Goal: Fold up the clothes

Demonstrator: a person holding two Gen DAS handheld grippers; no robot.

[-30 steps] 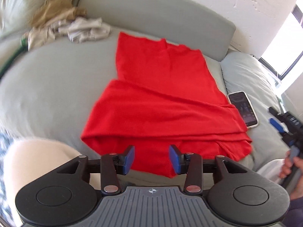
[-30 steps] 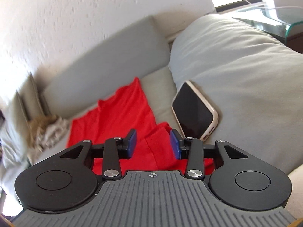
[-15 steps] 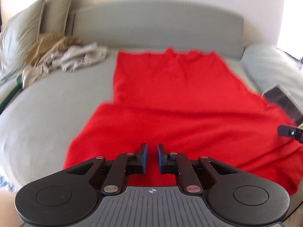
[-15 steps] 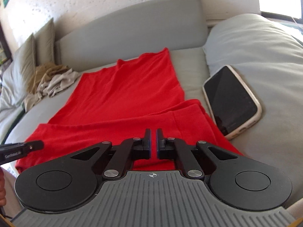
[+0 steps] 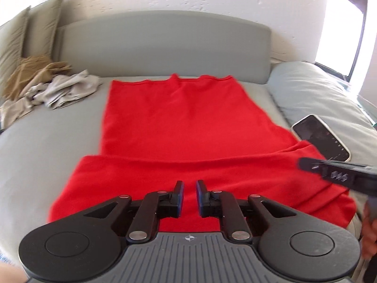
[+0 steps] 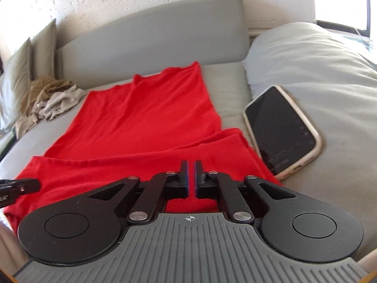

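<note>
- The near hem of the red garment is hidden behind both gripper bodies, so contact with the cloth cannot be made out.
- The garment is spread on the grey sofa, its folded edge just beyond the fingertips.
- Left gripper — narrowly parted; any grasp cannot be told.
- Right gripper — clenched almost fully; nothing is seen between its pads.

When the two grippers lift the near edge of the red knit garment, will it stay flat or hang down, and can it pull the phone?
The red knit garment will probably droop between the grips; it already lies in soft folds. It looks light and thin. Its right edge touches the cream-cased phone, so it might nudge it.
</note>
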